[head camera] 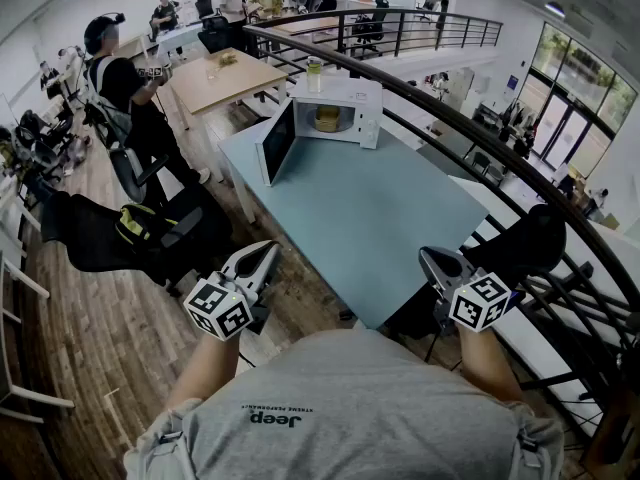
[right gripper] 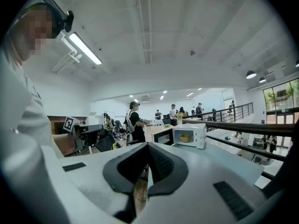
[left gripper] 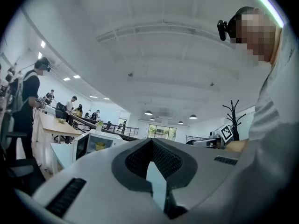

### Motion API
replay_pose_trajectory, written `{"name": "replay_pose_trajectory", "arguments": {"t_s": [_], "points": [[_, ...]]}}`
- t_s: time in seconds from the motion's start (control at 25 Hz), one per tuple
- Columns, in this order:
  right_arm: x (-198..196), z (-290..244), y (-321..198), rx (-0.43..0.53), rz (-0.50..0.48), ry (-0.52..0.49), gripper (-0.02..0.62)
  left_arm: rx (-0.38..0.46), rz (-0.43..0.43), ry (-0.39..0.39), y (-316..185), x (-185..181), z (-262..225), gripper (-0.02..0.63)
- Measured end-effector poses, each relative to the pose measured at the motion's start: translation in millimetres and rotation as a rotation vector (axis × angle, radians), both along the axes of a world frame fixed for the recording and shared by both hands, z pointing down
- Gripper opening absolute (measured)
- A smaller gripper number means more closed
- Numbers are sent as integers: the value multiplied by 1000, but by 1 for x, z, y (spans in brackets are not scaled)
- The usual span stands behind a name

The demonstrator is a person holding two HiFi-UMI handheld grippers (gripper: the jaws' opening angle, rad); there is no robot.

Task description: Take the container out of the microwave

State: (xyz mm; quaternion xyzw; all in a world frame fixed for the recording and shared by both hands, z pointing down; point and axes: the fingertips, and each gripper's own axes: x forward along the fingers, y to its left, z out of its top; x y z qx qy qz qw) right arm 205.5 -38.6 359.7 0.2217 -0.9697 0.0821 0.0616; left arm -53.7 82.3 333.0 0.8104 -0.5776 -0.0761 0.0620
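A white microwave (head camera: 343,110) stands at the far end of the blue-grey table (head camera: 370,218), its door (head camera: 277,142) swung open to the left. Inside sits a yellow container (head camera: 327,118). Both grippers hang by my body at the table's near edge, far from the microwave. My left gripper (head camera: 266,253) has its jaws together with nothing in them. My right gripper (head camera: 428,259) is shut and empty too. The left gripper view shows the microwave (left gripper: 96,143) small beyond the left gripper (left gripper: 152,143). In the right gripper view the microwave (right gripper: 189,135) and container (right gripper: 185,137) lie past the right gripper (right gripper: 148,147).
A cup (head camera: 314,73) stands on top of the microwave. A black railing (head camera: 480,138) curves along the table's right side. Black office chairs (head camera: 150,230) stand left of the table. Beyond are a wooden table (head camera: 215,80) and a person wearing a headset (head camera: 120,78).
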Motion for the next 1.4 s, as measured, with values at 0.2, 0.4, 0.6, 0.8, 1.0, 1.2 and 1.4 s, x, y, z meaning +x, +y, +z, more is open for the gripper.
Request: {"name": "replay_pose_trajectory", "arguments": {"t_s": [0.2,0.4,0.6,0.8,1.0,1.2,1.4], "points": [[5,-3,-4,17,-18,10,15,9,4,-8,-6,18,-5,17],[14,-3,0,18,-43,12,16,8,-7,-8,-3,33,-8,17],[24,0,-1,-3,-21,42,17,-1,-14,-14,-1,53,-7,17],[35,-3,11,-2,-52,42,17,-17,-26,-17,8,82,-7,17],[33,-3,24,26,-139,41,17,-45,-64,-32,15,100,-5,17],[24,11,39,6,-232,8,17,-85,-113,-55,30,112,6,17],[0,23,50,-19,-294,13,17,-124,-145,-50,44,107,16,17]]}}
